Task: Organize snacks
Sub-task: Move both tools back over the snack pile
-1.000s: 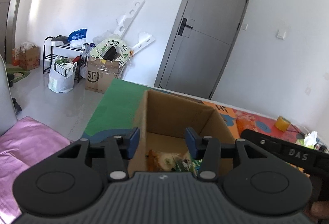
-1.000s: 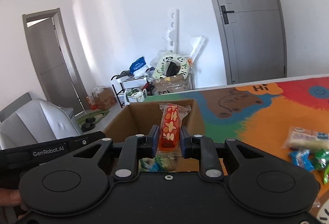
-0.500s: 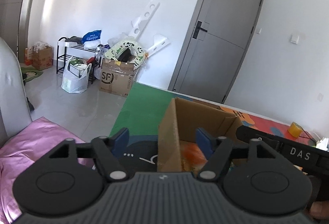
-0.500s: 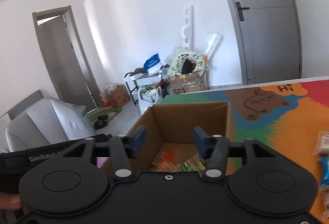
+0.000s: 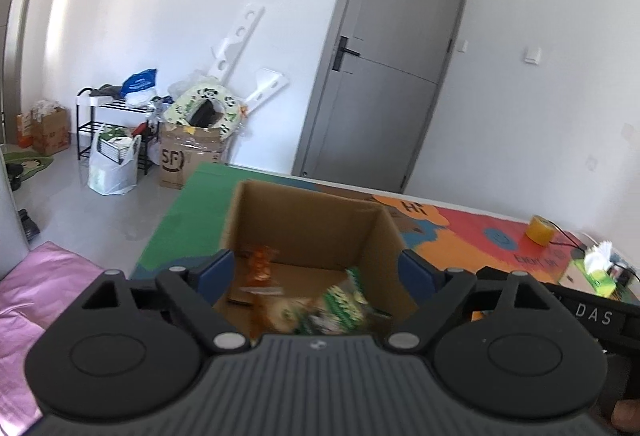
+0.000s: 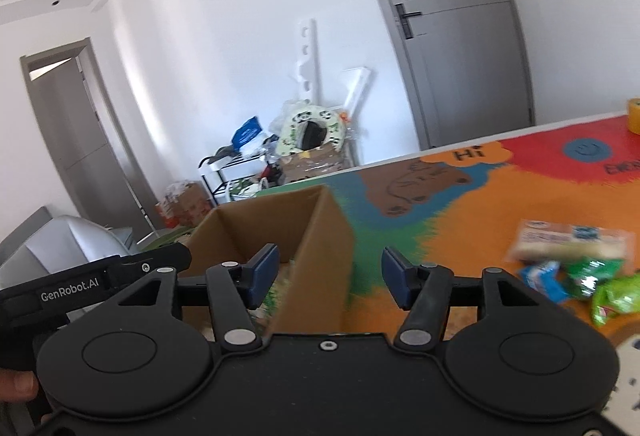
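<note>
Snacks first — a loose heap of wrapped packets [image 6: 576,264] lies on the tabletop [image 6: 480,195] to the right of the cardboard box [image 6: 312,220]: a pale flat pack, a blue one, a couple of green ones, touching each other. More packets are already down in the box [image 5: 312,300], an orange wrapper leaning near its left wall and green ones toward the front. These look light, soft and crinkly, and likely slippery in film — best pinched across the flat middle or by a sealed end, one at a time, not squeezed hard.

The right claw [image 6: 328,276] has nothing between its blue pads; its jaws are spreading, straddling the box's near corner. The left claw [image 5: 316,272] is also empty and opening wide, framing the box from above the near side.

My read: the heap on the colourful mat is next, and the right claw sits nearer to it. A yellow tape roll [image 5: 540,230] stands well apart.
</note>
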`<state>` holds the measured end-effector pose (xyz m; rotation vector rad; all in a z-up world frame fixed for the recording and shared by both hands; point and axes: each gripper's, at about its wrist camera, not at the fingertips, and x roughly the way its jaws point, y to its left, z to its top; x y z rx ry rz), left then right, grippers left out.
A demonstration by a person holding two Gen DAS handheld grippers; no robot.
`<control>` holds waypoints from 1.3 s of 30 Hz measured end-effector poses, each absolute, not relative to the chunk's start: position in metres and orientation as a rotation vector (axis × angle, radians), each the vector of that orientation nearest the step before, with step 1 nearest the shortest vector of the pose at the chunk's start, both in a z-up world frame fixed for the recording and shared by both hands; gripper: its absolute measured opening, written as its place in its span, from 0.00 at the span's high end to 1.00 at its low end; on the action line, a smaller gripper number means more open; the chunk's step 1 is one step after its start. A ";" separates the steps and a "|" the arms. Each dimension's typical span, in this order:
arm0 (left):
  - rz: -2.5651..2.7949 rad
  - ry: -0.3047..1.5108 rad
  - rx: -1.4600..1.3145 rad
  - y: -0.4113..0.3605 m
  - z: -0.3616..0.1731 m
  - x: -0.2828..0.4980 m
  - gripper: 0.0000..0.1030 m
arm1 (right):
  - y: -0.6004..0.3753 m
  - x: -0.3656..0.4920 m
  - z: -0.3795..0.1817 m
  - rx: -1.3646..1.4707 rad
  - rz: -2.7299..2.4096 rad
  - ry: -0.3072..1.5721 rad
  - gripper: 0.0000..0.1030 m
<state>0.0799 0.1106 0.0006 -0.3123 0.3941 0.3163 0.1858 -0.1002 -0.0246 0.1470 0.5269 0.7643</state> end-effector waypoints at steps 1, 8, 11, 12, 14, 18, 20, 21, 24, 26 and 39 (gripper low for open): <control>0.311 0.397 -0.308 0.106 0.000 0.081 0.14 | -0.105 0.186 -0.025 0.151 0.757 0.527 0.42; 0.270 0.431 -0.287 0.076 -0.006 0.087 0.13 | -0.141 0.186 -0.033 0.170 0.702 0.543 0.37; 0.249 0.447 -0.277 0.061 -0.007 0.091 0.13 | -0.157 0.186 -0.036 0.175 0.679 0.550 0.34; 0.242 0.451 -0.273 0.057 -0.008 0.092 0.13 | -0.161 0.185 -0.036 0.178 0.671 0.551 0.33; 0.224 0.456 -0.262 0.048 -0.008 0.093 0.13 | -0.169 0.185 -0.038 0.183 0.657 0.552 0.30; 0.190 0.464 -0.244 0.031 -0.009 0.096 0.12 | -0.187 0.182 -0.039 0.193 0.636 0.550 0.28; 0.172 0.468 -0.237 0.023 -0.009 0.098 0.12 | -0.196 0.182 -0.040 0.199 0.625 0.547 0.28; 0.166 0.469 -0.234 0.019 -0.009 0.099 0.12 | -0.201 0.182 -0.040 0.202 0.620 0.547 0.28; 0.145 0.474 -0.225 0.008 -0.010 0.104 0.12 | -0.214 0.183 -0.041 0.212 0.603 0.544 0.28; 0.130 0.477 -0.220 0.000 -0.010 0.106 0.12 | -0.223 0.184 -0.042 0.219 0.590 0.543 0.28; 0.066 0.503 -0.191 -0.043 -0.017 0.133 0.12 | -0.277 0.194 -0.056 0.253 0.501 0.551 0.27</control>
